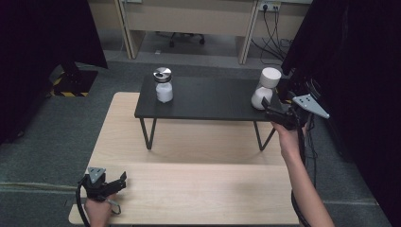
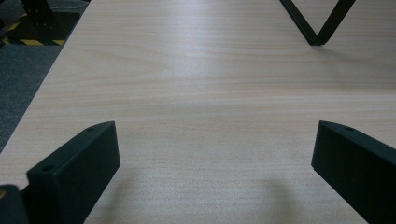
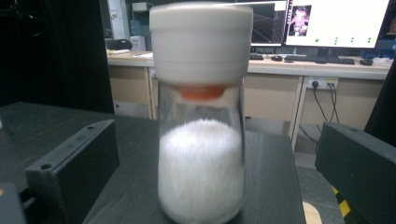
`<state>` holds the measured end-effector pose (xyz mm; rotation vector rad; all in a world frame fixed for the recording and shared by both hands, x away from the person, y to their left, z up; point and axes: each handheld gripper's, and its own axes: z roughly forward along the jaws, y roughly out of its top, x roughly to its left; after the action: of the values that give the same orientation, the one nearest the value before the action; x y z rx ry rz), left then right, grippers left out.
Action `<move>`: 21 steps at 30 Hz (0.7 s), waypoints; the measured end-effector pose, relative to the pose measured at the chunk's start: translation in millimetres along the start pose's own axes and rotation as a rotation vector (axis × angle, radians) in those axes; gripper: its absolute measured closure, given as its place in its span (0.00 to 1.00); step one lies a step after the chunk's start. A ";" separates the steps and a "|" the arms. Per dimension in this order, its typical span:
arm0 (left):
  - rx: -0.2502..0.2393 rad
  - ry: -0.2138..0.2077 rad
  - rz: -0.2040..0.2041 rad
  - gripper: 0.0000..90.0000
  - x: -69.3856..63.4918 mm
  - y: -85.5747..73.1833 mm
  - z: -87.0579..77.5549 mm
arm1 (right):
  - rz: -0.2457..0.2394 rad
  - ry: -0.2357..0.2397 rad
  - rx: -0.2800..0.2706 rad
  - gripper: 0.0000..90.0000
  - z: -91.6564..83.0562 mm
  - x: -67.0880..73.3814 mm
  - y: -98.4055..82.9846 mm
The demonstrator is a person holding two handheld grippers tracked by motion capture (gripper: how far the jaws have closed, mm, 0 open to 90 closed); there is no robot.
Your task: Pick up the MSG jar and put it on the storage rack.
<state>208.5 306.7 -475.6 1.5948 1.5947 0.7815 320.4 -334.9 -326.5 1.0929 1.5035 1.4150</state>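
Note:
A glass jar with a white lid (image 1: 265,89) (image 3: 201,112), half full of white powder, stands upright at the right end of a small black table (image 1: 208,99). My right gripper (image 1: 268,108) (image 3: 215,177) is open, one jaw on each side of that jar with gaps on both sides. A second jar with a silver lid (image 1: 163,85), also holding white powder, stands at the black table's left end. My left gripper (image 1: 119,181) (image 2: 212,163) is open over the bare wooden table (image 2: 196,93) near its front left corner, nothing between its jaws.
The black table stands on thin metal legs (image 1: 148,133) (image 2: 317,21) on the far half of the wooden table (image 1: 198,189). Black curtains flank the scene. Desks, monitors (image 3: 336,21) and cables lie beyond. Grey carpet (image 1: 52,132) surrounds the table.

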 end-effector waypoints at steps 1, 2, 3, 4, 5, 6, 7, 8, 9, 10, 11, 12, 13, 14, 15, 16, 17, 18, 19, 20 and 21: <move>-0.002 -0.001 0.000 0.00 0.0 -0.3 -0.1 | -0.001 -0.002 0.002 0.00 -1.8 0.6 -2.5; 0.000 0.000 0.001 0.00 -0.2 -0.1 0.0 | 0.001 -0.002 0.003 0.00 -4.3 1.1 -5.7; 0.004 0.003 0.002 0.00 -0.8 0.6 0.3 | 0.000 -0.004 0.004 0.00 -5.8 1.4 -7.8; 0.006 0.005 0.004 0.00 -1.2 1.0 0.6 | -0.002 -0.009 0.007 0.00 -8.5 2.5 -11.3; 0.005 0.004 0.006 0.00 -1.2 0.8 0.6 | -0.011 -0.020 0.011 0.00 -10.4 4.1 -14.0; 0.004 0.004 0.007 0.00 -1.2 0.7 0.6 | -0.015 -0.024 0.016 0.00 -12.3 5.0 -17.0; 0.006 0.004 0.007 0.00 -1.3 0.9 0.6 | -0.018 -0.026 0.021 0.00 -14.2 5.1 -20.0; 0.007 0.004 0.008 0.00 -1.3 1.1 0.7 | -0.019 -0.030 0.027 0.00 -15.8 5.5 -22.1; 0.006 0.003 0.008 0.00 -1.3 1.0 0.7 | -0.020 -0.035 0.029 0.00 -17.9 5.9 -25.6; 0.006 0.003 0.008 0.00 -1.4 1.0 0.7 | -0.018 -0.040 0.029 0.00 -20.3 6.7 -29.3; 0.008 0.003 0.009 0.00 -1.4 1.3 0.9 | -0.016 -0.045 0.030 0.00 -22.7 7.1 -33.0; 0.008 0.003 0.009 0.00 -1.4 1.4 0.9 | -0.015 -0.048 0.032 0.00 -25.1 7.4 -36.2; 0.009 0.002 0.010 0.00 -1.5 1.4 1.0 | -0.015 -0.052 0.031 0.00 -27.6 8.0 -39.9; 0.009 0.002 0.011 0.00 -1.5 1.5 1.1 | -0.014 -0.054 0.031 0.00 -30.3 8.7 -43.6; 0.010 0.003 0.011 0.00 -1.6 1.7 1.2 | -0.012 -0.056 0.032 0.00 -33.0 9.6 -47.2; 0.011 0.003 0.012 0.00 -1.7 1.8 1.3 | -0.014 -0.059 0.031 0.00 -35.6 10.6 -51.2; 0.011 0.004 0.013 0.00 -1.9 1.8 1.3 | -0.018 -0.061 0.031 0.00 -38.4 11.8 -55.4; 0.012 0.004 0.013 0.00 -2.0 2.0 1.4 | -0.021 -0.062 0.032 0.00 -41.1 12.9 -59.4; 0.012 0.005 0.013 0.00 -2.1 2.1 1.4 | -0.025 -0.063 0.031 0.00 -43.6 13.8 -64.0; 0.013 0.005 0.014 0.00 -2.2 2.2 1.4 | -0.026 -0.069 0.032 0.00 -46.3 15.6 -68.3; 0.014 0.005 0.013 0.00 -2.3 2.3 1.5 | -0.033 -0.078 0.032 0.00 -48.8 18.1 -73.0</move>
<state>210.9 304.4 -474.3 1.6153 1.5985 0.7838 263.2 -334.2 -395.5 1.1251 1.4870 1.3148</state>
